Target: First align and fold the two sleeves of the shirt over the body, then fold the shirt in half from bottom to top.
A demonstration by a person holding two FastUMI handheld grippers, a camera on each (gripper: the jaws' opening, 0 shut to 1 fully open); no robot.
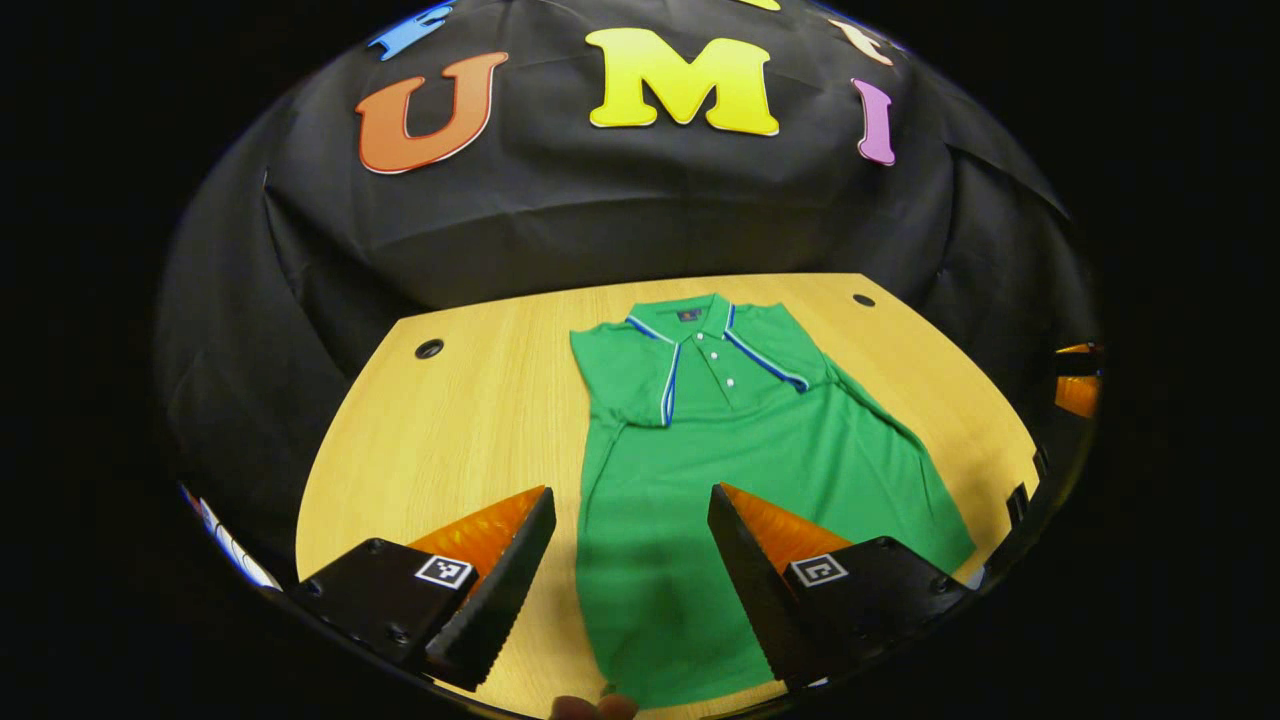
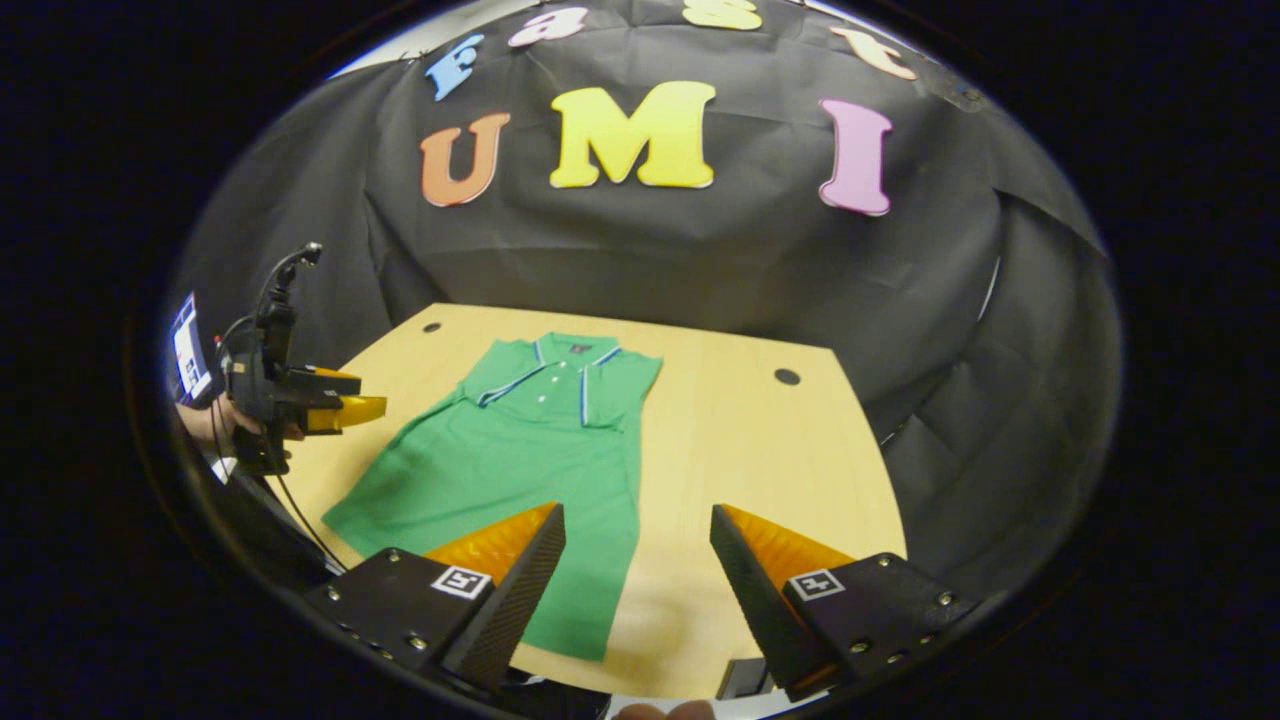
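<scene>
Shirt (image 1: 740,470), green polo, flat on wooden table (image 1: 470,420), collar toward black cloth wall (image 1: 560,220).
My left gripper (image 1: 632,560) and right gripper (image 2: 638,575) hover above it, both released, holding nothing.

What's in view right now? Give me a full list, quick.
shirt: one, green polo with blue-and-white trim, flat on the table, collar toward the wall; both sleeves look folded over the body.
table: one, light wood, with two dark holes near its far corners.
wall: one, black cloth, behind the table.
left gripper: one, open, above the shirt's lower half, holding nothing; in the right gripper view it is at the far left edge, held by a hand.
right gripper: one, open, above the shirt's edge and bare table, holding nothing.
</scene>
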